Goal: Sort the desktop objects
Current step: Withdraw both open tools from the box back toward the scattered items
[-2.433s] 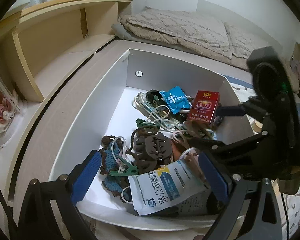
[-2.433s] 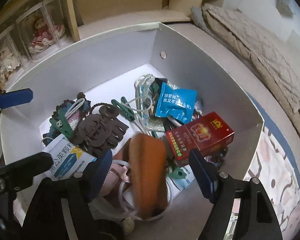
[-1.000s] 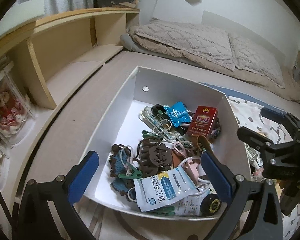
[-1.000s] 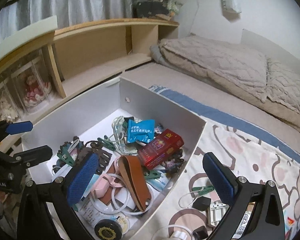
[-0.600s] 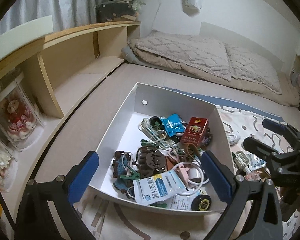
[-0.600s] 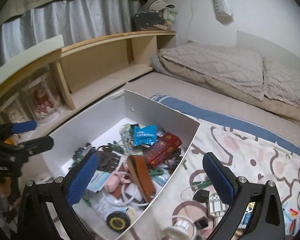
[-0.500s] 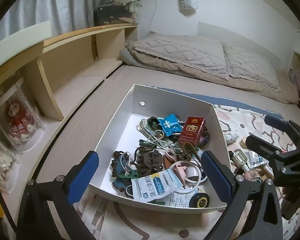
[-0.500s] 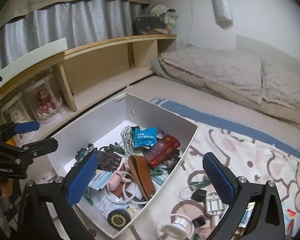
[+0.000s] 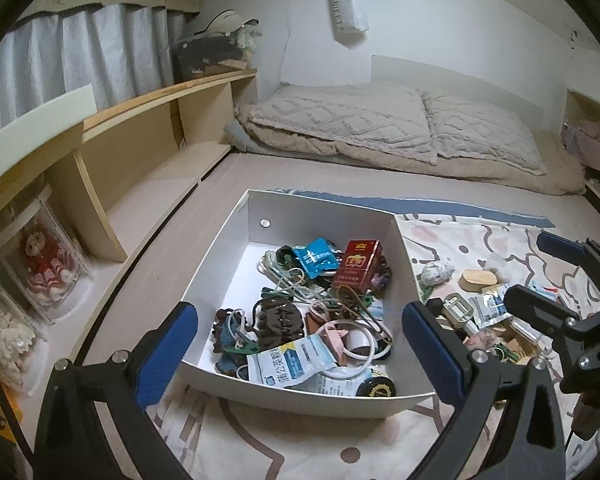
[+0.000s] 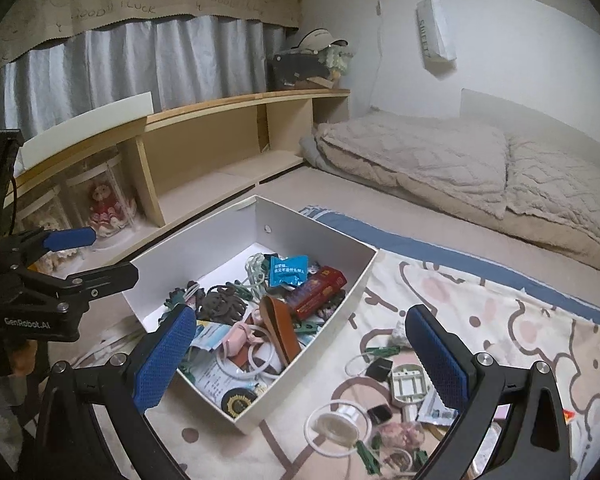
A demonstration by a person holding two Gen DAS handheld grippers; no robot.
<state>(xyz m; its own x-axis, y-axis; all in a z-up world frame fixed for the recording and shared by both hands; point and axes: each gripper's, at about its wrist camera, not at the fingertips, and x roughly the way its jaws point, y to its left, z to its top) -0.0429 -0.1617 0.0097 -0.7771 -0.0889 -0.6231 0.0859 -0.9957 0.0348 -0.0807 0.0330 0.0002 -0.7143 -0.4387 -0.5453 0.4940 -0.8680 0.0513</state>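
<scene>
Only the right wrist view shows the white ring (image 10: 337, 428) outside the box (image 10: 300, 364).

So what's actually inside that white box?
The white box holds a red pack, blue sachet, brown strap, clips and cords; whatever lies beneath is hidden.

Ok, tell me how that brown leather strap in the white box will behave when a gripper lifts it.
The brown leather strap lies curved over other clutter, so it will likely flex and droop rather than stay rigid. It looks thin and probably light. White rings and a pink case crowd its lower end in the white box, so lifting may snag or drag them.
</scene>
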